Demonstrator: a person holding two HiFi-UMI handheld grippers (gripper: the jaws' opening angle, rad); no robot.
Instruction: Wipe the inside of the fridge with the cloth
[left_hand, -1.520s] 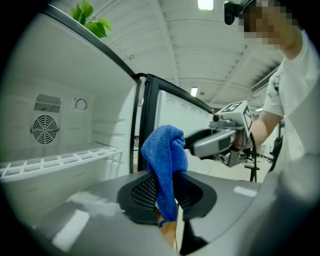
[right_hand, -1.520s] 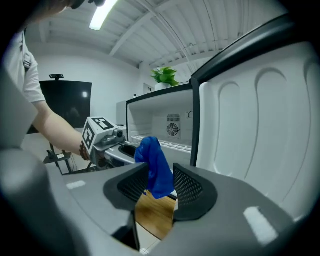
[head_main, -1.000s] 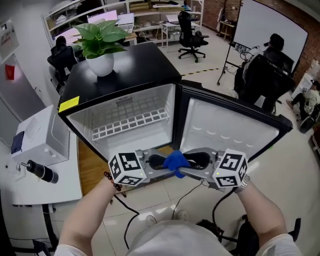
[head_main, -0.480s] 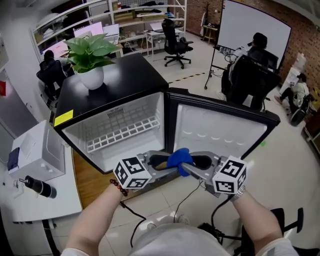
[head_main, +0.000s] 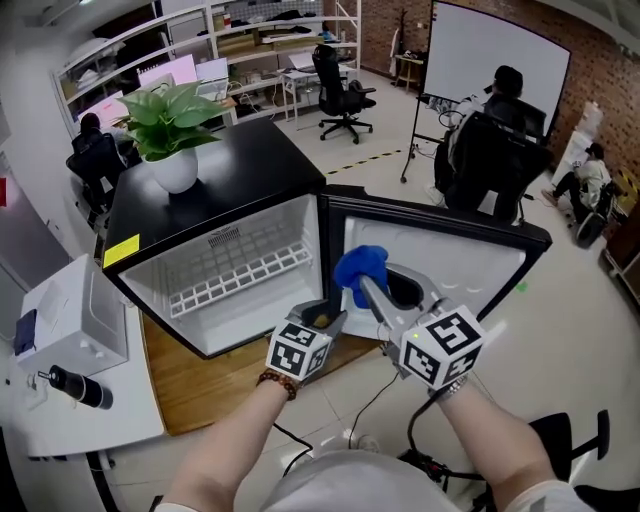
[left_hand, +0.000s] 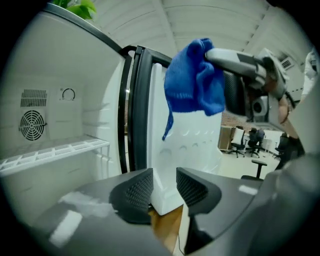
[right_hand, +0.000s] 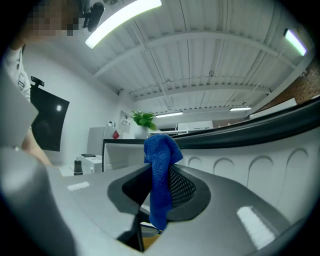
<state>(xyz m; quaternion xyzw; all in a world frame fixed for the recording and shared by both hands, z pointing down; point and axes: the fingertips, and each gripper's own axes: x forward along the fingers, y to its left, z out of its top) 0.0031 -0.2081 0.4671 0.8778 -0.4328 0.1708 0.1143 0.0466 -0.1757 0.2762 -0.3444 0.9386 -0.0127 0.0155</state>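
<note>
An open black fridge (head_main: 215, 190) stands on the floor with a potted plant (head_main: 170, 125) on top. Its white cavity and wire shelf (head_main: 240, 280) are bare, and its door (head_main: 450, 262) is swung out to 3 o'clock.

A second ago both tools met low in front of the fridge with the blue cloth (head_main: 360, 268) bunched between them. Now they have parted. The right hand-held gripper (head_main: 376, 294) has just been closing and pinches the cloth between its pads. It has risen, so the cloth hangs in front of the door's inner liner, at about 1 o'clock from the other tool. The left hand-held gripper (head_main: 325, 318) has just been opening. Its jaws stand spread with nothing between them, and it has dropped toward the cavity's lower edge.

This looks like a completed handover, with the right side alone now carrying the cloth. No wiping seems to have begun, as the cloth touches no surface that can be seen. The cavity lies at roughly 9 o'clock from the cloth, and the door liner sits just behind it.
</note>
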